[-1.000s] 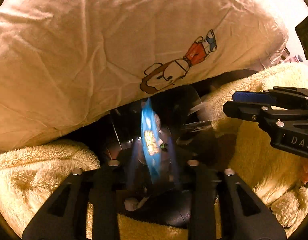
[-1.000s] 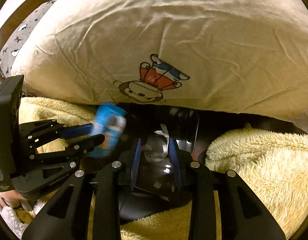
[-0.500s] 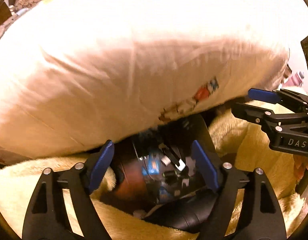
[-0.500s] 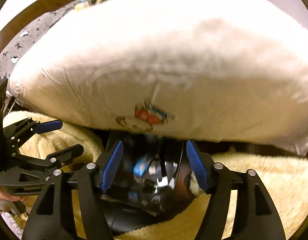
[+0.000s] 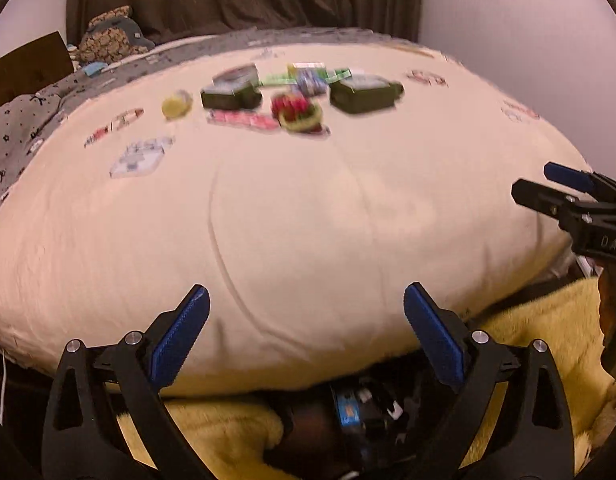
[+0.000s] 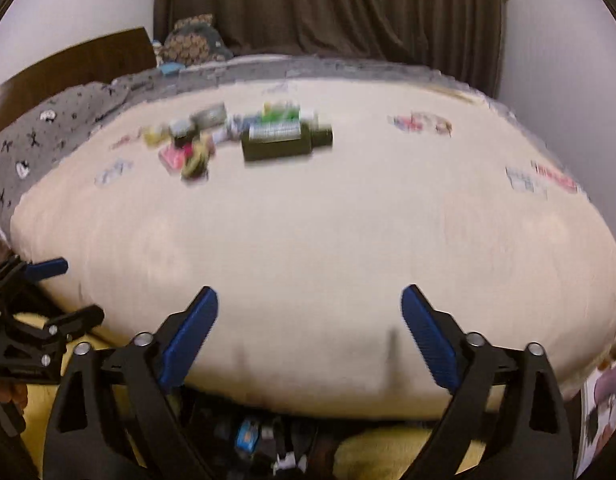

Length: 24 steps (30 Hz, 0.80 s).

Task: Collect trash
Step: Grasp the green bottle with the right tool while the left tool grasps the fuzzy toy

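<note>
**Risks ahead: soft bedding, clustered litter, a hidden bag mouth**

Both tools are seen with jaws spread wide and nothing held: the left gripper (image 5: 304,344) and the right gripper (image 6: 309,344) hang over the near edge of a cream duvet (image 5: 308,220). The trash is found in two places. A blurred cluster lies far across the duvet, among it a dark green bottle (image 6: 286,140), a second dark green container (image 5: 365,92), a red and green wrapper (image 5: 298,114) and a small yellow piece (image 5: 176,105). A blue wrapper (image 5: 347,410) is seen below the duvet's edge inside what is judged to be a dark trash bag (image 5: 371,424), set in a yellow fleece blanket (image 5: 547,344).

Several faults can be foreseen. The duvet could be pinched together with a flat wrapper, since the fabric yields under pressure. The bottle could be rolled away if it is nudged before the jaws are closed. Neighbouring pieces could be scattered, as the cluster is tightly packed. The bag mouth could be missed on return, being largely hidden under the overhanging duvet. Judgement of positions is hampered by motion blur.
</note>
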{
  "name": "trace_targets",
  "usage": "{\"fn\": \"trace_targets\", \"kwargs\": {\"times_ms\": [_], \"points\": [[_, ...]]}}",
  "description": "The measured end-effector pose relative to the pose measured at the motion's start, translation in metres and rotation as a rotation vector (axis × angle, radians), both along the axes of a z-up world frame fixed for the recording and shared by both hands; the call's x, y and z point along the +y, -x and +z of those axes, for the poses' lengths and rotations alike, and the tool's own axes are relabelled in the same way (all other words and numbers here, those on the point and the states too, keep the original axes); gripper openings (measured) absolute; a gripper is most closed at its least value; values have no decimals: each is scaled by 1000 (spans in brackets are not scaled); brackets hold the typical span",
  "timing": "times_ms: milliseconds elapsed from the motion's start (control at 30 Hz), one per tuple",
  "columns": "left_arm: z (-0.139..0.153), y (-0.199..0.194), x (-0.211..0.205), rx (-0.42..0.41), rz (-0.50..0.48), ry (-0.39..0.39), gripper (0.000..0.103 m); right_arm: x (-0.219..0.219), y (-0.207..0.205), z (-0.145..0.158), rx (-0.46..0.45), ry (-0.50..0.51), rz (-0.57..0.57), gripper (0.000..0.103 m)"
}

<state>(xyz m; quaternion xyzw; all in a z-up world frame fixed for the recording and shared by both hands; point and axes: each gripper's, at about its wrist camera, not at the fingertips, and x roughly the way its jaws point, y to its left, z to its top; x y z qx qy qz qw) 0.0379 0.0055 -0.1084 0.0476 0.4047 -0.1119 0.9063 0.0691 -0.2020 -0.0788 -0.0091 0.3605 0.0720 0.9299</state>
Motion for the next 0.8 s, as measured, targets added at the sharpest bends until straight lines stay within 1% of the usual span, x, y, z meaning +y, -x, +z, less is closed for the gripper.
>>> {"fn": "trace_targets", "kwargs": {"times_ms": [100,200,233,267,367,500,567,667,733,800], "points": [[8,-16,3,-17,15,2,93,7,-27,4,-7,-26,0,95],[11,-31,6,-30,27,-16,93,16,-59,5,-3,-46,4,95],[11,-37,6,-31,31,-24,93,21,-76,2,13,-39,1,95],[12,-41,8,-29,32,-26,93,24,-84,-1,20,-36,-4,95],[10,-54,10,-14,28,-12,93,37,-115,-10,49,-55,4,95],[7,-68,10,-7,19,-24,93,58,-144,-19,84,-72,17,95],[5,-75,9,-3,15,-27,93,66,-161,-25,105,-57,-11,95],[4,-85,9,2,13,-23,93,67,-177,-31,131,-65,-48,95],[4,-91,10,5,12,-14,93,67,-185,-32,142,-71,-52,95],[3,-96,9,6,13,-5,93,68,-191,-32,146,-61,-46,93]]}}
